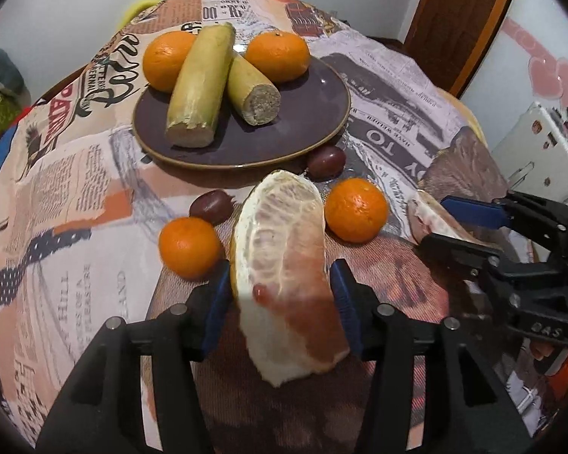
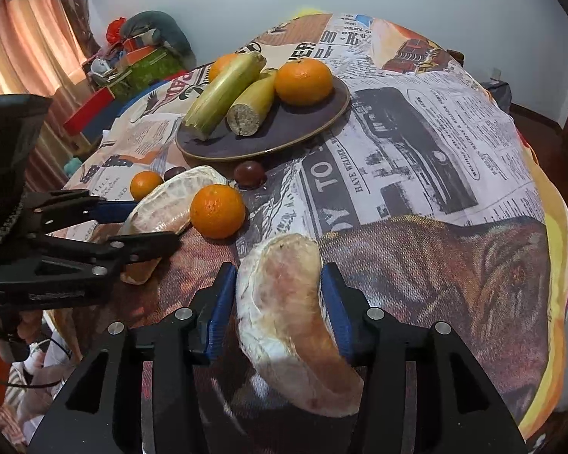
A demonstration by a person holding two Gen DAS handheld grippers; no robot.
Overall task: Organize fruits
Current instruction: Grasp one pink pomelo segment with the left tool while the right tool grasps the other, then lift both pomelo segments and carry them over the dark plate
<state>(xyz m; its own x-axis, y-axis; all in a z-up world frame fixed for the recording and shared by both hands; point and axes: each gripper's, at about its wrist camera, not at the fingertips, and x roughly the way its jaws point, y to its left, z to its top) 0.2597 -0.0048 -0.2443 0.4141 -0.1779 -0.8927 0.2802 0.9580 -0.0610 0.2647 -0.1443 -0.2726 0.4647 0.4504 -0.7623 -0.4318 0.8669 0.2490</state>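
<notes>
Pomelo segment [image 1: 284, 265] sat clamped between the blue pads of the left gripper [image 1: 282, 291], lower centre of the left wrist view, its pink membrane side facing the camera. A second pomelo segment [image 2: 291, 325] was gripped the same way by the right gripper [image 2: 280, 302], lower centre of the right wrist view, showing its white pith back instead.

Each view caught the other tool from the side. In the left wrist view the right gripper [image 1: 431, 223] entered from the right edge, only an end of its segment [image 1: 420, 215] visible between the fingers. In the right wrist view the left gripper [image 2: 140, 223] entered from the left edge, its segment [image 2: 166, 208] largely exposed.

The purple plate [image 1: 303, 128] lay upper centre in both views, carrying two oranges [image 1: 168, 58] [image 1: 278, 56] and two pale cut stalks [image 1: 202, 83] [image 1: 252, 90]. In the right wrist view the long stalk [image 2: 223, 94] hid most of the far orange [image 2: 221, 64].

Loose on the newspaper-print cloth [image 1: 75, 196], between plate and grippers: two oranges [image 1: 189, 246] [image 1: 356, 210] and two dark round fruits [image 1: 210, 206] [image 1: 325, 160]. In the right wrist view the held segment covered most of one dark fruit [image 2: 174, 173]. Only that view showed the curtain [image 2: 30, 49] and a clutter of boxes [image 2: 132, 64] at upper left; only the left wrist view showed a brown door frame [image 1: 458, 19] at upper right.
</notes>
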